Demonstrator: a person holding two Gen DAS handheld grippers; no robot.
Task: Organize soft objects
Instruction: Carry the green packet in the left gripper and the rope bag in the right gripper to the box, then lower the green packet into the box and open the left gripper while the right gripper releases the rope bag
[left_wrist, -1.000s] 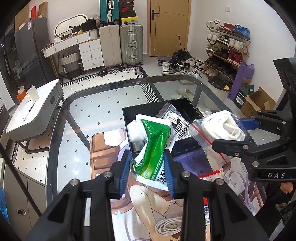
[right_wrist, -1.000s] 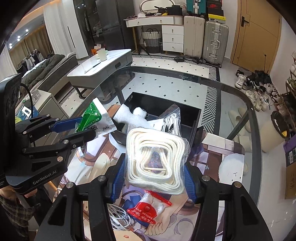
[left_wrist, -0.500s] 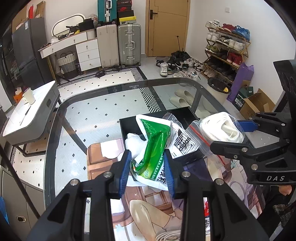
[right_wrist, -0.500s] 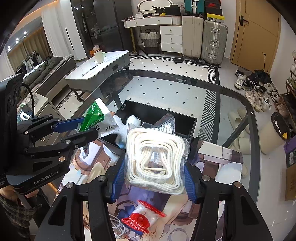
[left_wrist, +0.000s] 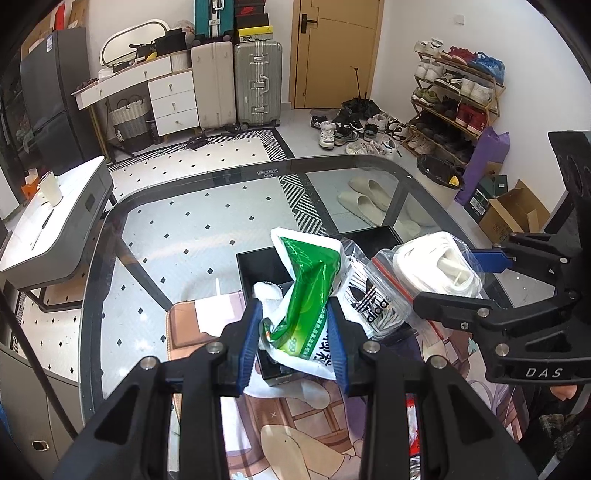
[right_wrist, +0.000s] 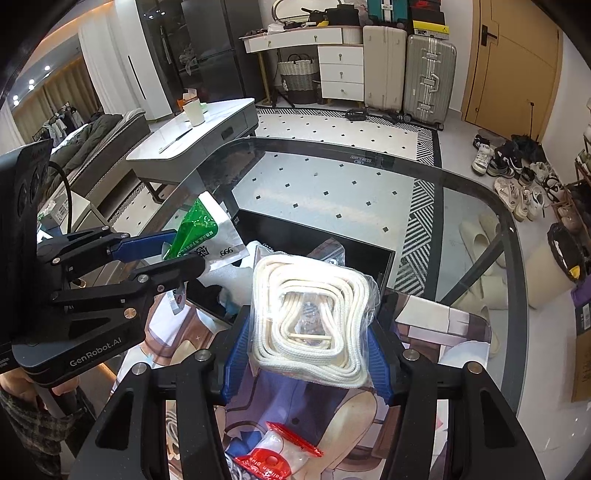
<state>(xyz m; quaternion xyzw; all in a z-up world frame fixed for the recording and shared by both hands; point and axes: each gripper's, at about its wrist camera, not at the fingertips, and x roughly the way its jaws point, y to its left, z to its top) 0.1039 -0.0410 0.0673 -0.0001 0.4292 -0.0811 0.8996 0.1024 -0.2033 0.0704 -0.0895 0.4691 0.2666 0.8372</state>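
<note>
**A:** What does the left wrist view give you?

**B:** The left gripper (left_wrist: 295, 339) is clamped narrow on a crumpled green-and-white packet (left_wrist: 303, 295), its long axis running up and away over the black box (left_wrist: 258, 266). Behind it a clear bag with an Adidas logo (left_wrist: 369, 306) stands in that box.

**A:** And the right wrist view?

**B:** The right gripper (right_wrist: 306, 343) holds a clear bag of coiled white rope (right_wrist: 310, 317) at medium width, the coil's flat face towards the camera and tilted. Only this view shows a red-and-white pouch (right_wrist: 277, 454) lying on the printed mat (right_wrist: 436, 325) below.

**A:** Room to move?

**B:** The box sits at the mat's far edge on the glass desk (right_wrist: 332, 177); bare glass stretches beyond it to the rounded rim. The two grippers hang close, side by side.
</note>
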